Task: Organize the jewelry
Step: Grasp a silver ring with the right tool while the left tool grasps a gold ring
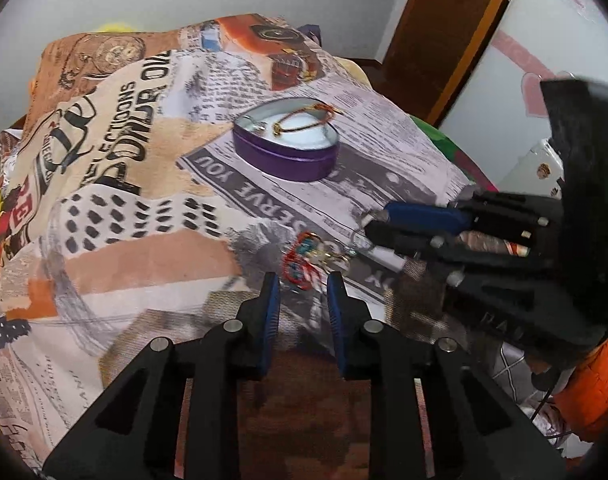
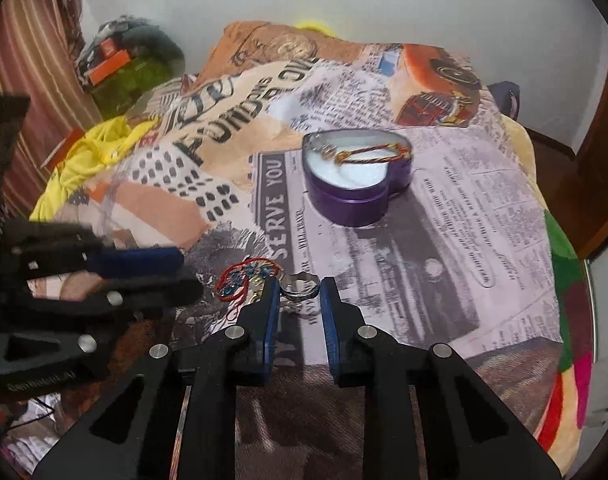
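- Right gripper (image 2: 300,294): jaws narrowed around the silver ring (image 2: 299,285), pads not visibly pressing.
- Left gripper (image 1: 303,286): jaws apart, the red-and-teal piece (image 1: 304,258) just ahead.
- Farther ahead, the purple heart tin (image 2: 354,196) already holds a corded bracelet (image 2: 364,152); ring and red piece remain.

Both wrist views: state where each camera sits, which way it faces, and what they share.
Left wrist: on the left gripper, angled down at red-thread jewelry; right gripper and an orange sleeve show.
Right wrist: on the right gripper, angled down at a silver ring between its fingers; left gripper shows.
Shared: purple heart-shaped tin and printed cloth.
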The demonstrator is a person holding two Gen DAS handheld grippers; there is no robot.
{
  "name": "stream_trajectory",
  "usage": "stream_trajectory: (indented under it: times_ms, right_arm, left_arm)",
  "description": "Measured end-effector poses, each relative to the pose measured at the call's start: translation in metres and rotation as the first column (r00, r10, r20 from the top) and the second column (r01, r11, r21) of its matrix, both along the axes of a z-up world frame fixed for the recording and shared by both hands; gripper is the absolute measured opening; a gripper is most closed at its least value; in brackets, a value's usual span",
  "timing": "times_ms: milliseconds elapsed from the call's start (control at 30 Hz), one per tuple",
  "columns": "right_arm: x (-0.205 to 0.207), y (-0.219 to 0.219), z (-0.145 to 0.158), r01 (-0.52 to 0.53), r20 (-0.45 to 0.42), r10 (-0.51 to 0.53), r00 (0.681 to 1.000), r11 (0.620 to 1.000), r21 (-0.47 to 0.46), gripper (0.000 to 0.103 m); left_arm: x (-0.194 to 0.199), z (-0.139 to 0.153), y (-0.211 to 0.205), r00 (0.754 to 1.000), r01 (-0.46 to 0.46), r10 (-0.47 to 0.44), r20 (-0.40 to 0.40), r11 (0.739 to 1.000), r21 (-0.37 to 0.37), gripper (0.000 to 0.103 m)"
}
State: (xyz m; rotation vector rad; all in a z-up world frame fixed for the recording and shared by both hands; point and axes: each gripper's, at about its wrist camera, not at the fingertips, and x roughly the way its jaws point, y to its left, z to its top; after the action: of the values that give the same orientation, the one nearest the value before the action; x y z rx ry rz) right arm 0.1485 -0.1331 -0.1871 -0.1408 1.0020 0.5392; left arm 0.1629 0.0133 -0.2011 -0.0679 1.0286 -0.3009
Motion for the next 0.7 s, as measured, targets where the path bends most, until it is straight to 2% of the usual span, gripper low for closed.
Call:
stream_trajectory:
  times_ms: [333,567,700]
  right_arm:
    - [-0.007,-0.031,-0.002,0.064,-0.005,-0.064,0.998,0.998,-0.003,0.019]
    - [-0.007,-0.042,-0.003,0.079,-0.018,-0.079,0.997,0.997,0.021,0.019]
    - [-0.008,-0.045,-0.002,0.072,-0.016,-0.072,0.997,0.997,0.033,0.019]
  left_arm:
    - [0.002,-0.014,-0.026,0.998,0.043,-0.043,-0.051,0.999,0.004,0.023]
    - [0.013,-0.017,-0.033,0.998,0.035,-0.034,-0.054,0.999,0.016,0.023]
    - [0.021,-0.021,-0.036,0.998,0.026,-0.023,-0.052,0.999,0.048,0.023]
